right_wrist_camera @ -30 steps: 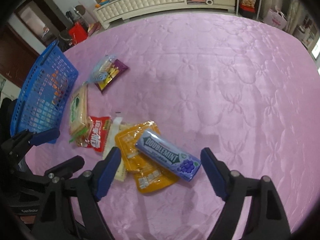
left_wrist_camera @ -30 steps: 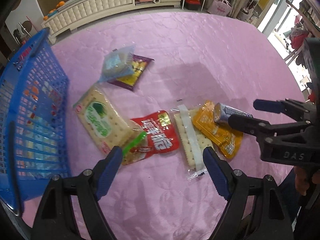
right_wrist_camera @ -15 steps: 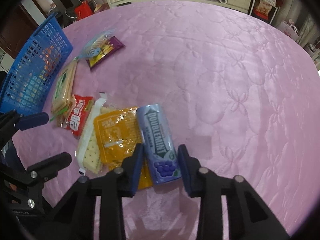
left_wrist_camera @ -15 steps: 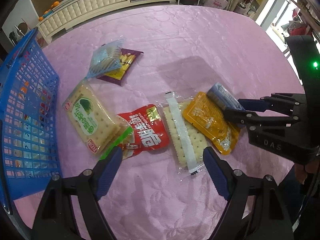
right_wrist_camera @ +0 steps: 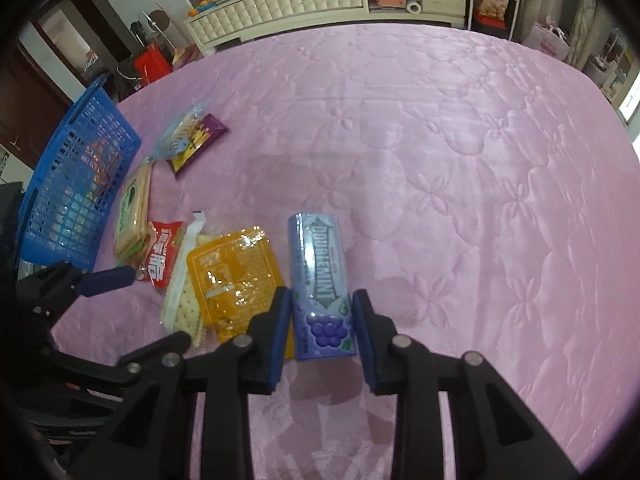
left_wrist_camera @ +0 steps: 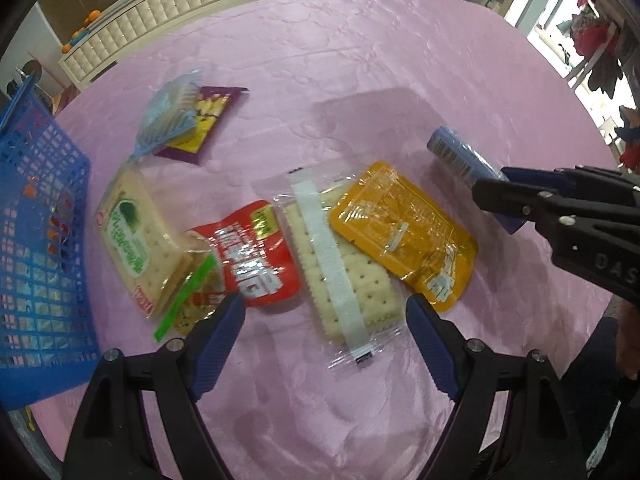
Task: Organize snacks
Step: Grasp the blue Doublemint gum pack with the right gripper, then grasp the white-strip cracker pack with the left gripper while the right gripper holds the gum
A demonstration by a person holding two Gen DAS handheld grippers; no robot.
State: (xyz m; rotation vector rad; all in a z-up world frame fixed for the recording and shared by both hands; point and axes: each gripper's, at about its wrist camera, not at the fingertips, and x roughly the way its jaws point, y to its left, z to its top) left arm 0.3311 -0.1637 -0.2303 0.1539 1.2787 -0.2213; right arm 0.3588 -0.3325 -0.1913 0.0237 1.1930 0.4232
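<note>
Purple gum pack (right_wrist_camera: pixel 320 284) is pinched at its near end by the right gripper (right_wrist_camera: pixel 320 312), lifted clear of the counter (right_wrist_camera: pixel 460 160) by the look of it. Left gripper (left_wrist_camera: pixel 324 324) hangs w/ fingers spread, nothing between them, above the clear cracker pack (left_wrist_camera: pixel 340 264). Blue basket (right_wrist_camera: pixel 76 188) holds a few items already; orange pouch (left_wrist_camera: pixel 404 236), red pack (left_wrist_camera: pixel 252 252), green-label crackers (left_wrist_camera: pixel 136 236) & two small packs (left_wrist_camera: pixel 188 116) not yet sorted. Early-to-mid task, I'd judge.
</note>
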